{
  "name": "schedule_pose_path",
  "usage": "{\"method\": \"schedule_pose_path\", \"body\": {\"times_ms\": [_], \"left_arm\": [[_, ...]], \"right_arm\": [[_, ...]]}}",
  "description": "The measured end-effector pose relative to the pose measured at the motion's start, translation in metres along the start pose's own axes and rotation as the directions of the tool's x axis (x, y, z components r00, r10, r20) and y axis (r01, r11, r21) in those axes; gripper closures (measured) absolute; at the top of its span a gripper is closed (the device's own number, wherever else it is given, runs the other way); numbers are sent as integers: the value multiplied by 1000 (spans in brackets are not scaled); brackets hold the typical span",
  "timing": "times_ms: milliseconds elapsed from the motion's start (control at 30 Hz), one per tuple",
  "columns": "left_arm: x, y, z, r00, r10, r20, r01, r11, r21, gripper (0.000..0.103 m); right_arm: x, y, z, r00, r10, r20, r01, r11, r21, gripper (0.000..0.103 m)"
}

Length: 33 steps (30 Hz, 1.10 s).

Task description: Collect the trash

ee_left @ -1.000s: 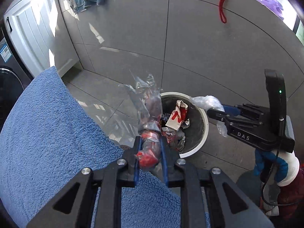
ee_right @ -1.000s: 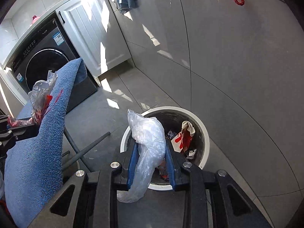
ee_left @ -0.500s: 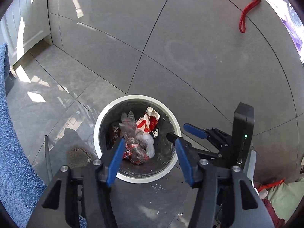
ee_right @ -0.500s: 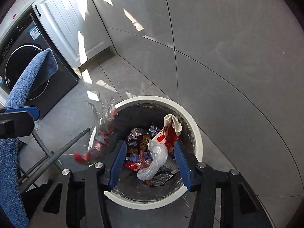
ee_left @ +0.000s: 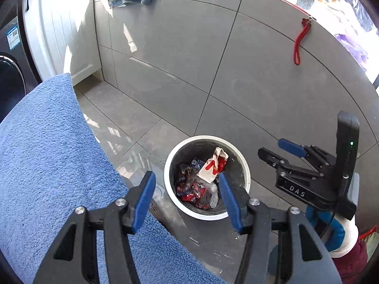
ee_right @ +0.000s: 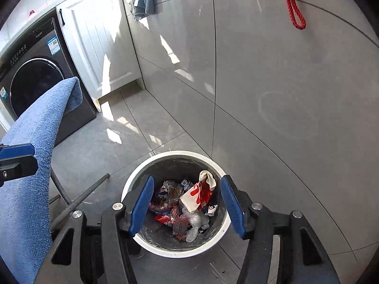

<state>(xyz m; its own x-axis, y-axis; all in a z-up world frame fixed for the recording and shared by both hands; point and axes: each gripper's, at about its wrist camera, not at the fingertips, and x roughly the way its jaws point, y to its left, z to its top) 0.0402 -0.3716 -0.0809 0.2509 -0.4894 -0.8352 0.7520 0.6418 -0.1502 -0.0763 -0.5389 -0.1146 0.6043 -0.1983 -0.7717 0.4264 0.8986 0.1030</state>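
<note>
A round white-rimmed trash bin (ee_left: pixel 246 179) stands on the grey tiled floor by the wall; it also shows in the right wrist view (ee_right: pixel 139 172). Inside lie a white and red paper bag (ee_left: pixel 209 166) (ee_right: pixel 197 195), red wrappers (ee_left: pixel 193 193) (ee_right: pixel 165 219) and clear plastic (ee_right: pixel 195 222). My left gripper (ee_left: pixel 187 184) is open and empty above the bin's near left side. My right gripper (ee_right: pixel 187 188) is open and empty above the bin; it also shows in the left wrist view (ee_left: pixel 276 151) at the right. The left gripper's tip shows at the left edge of the right wrist view (ee_right: pixel 16 158).
A blue towel (ee_left: pixel 47 165) (ee_right: pixel 30 146) drapes over a rack at the left. A dark washing machine (ee_right: pixel 30 75) and a white cabinet (ee_right: pixel 99 37) stand beyond. A red cord (ee_left: pixel 299 40) hangs on the tiled wall. Metal rack legs (ee_right: pixel 80 198) reach the floor left of the bin.
Both grippers opened and let go of their trash: the red wrapper and the clear plastic bag dropped into the bin. Both grippers have since drawn back and up from the bin.
</note>
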Motion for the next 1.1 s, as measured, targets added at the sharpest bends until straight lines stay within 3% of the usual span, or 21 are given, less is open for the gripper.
{"method": "schedule_pose_path", "body": {"times_ms": [100,167,200,333,467,700,1100], "left_arm": [[-30,18,-6,997,50,55,-48,998,-44,48],[-50,32,-14,992,97,86,-91,994,-67,38],[-60,39,-20,986,127,105,-119,990,-76,33],[-104,70,-47,954,250,164,-230,964,-136,28],[-149,107,-79,900,387,202,-340,912,-229,27],[-217,154,-128,777,580,243,-487,800,-351,27],[-267,168,-173,655,697,294,-559,708,-432,23]], "right_arm": [[-29,26,15,998,22,65,-19,999,-47,43],[-45,47,24,994,51,98,-43,996,-76,41],[-52,58,28,992,66,111,-56,994,-92,39],[-74,109,37,980,139,142,-114,978,-173,34],[-92,163,38,966,197,168,-148,952,-268,33],[-117,232,35,944,251,214,-163,918,-361,29],[-150,299,14,929,278,243,-135,867,-479,23]]}}
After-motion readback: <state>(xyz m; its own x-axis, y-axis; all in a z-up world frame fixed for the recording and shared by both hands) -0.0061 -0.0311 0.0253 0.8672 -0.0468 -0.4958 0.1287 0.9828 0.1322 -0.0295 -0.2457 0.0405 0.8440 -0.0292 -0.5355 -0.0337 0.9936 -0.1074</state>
